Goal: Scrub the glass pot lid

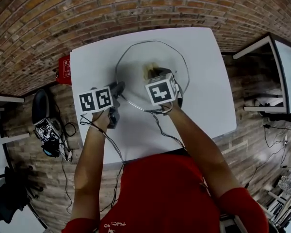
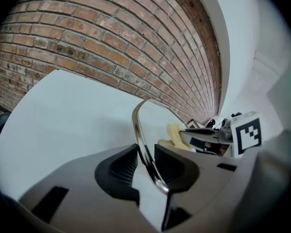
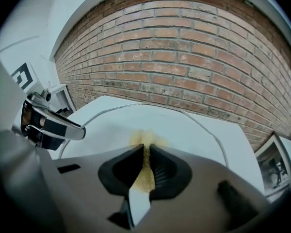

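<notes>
We can see only a little of the soft yellow scrub pad (image 1: 147,71), as the right gripper (image 1: 157,74) covers the rest.

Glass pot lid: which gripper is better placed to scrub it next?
Right. The right gripper is shut on the yellow sponge, over the glass pot lid; the left gripper only clamps its metal rim.

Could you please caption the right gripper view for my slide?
Right gripper holds a yellow scrubber over the glass pot lid.
</notes>
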Demonstrator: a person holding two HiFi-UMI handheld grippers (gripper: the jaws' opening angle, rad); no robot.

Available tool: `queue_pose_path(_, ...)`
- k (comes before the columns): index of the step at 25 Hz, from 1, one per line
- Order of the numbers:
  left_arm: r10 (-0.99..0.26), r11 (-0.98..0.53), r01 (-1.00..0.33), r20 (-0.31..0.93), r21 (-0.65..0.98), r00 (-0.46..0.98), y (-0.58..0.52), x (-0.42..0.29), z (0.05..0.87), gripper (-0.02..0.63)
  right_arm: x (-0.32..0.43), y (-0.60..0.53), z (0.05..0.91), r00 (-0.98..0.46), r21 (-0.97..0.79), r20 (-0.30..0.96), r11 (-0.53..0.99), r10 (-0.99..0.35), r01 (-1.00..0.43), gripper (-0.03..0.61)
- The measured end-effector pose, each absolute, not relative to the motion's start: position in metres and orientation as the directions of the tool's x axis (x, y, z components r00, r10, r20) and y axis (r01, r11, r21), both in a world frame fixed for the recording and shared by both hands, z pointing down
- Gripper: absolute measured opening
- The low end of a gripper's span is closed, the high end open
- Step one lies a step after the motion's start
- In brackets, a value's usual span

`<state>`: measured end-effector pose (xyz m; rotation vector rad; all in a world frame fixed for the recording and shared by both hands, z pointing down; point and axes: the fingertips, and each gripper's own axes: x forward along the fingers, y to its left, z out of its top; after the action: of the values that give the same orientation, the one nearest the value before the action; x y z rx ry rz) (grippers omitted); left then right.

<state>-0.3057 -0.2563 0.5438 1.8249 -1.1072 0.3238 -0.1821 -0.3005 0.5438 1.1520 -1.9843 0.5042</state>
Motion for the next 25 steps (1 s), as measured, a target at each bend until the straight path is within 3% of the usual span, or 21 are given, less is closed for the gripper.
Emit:
queue_pose_path(10,-0.546,-0.153,-0.803,0.627,0.577,0.555,-0.257,-0.304,0.543,0.117,-0.078,-0.317,0.532,-0.136,0.147,0.772,0.383,-0.621,-0.912,0.052)
queue_pose_path(20,-0.554,-0.143,-0.806,0.628,0.575,0.546,-0.256,-0.303,0.544,0.117,-0.200,-0.222,0.510,-0.461,-0.123,0.755,0.591,-0.466,-0.798,0.052)
queue_pose_path(25,-0.556,-0.137,-0.807,0.629,0.574,0.543,-0.255,-0.302,0.544,0.116,-0.220,-0.198,0.526,-0.476,-0.120,0.783,0.654,-0.399,-0.747,0.052)
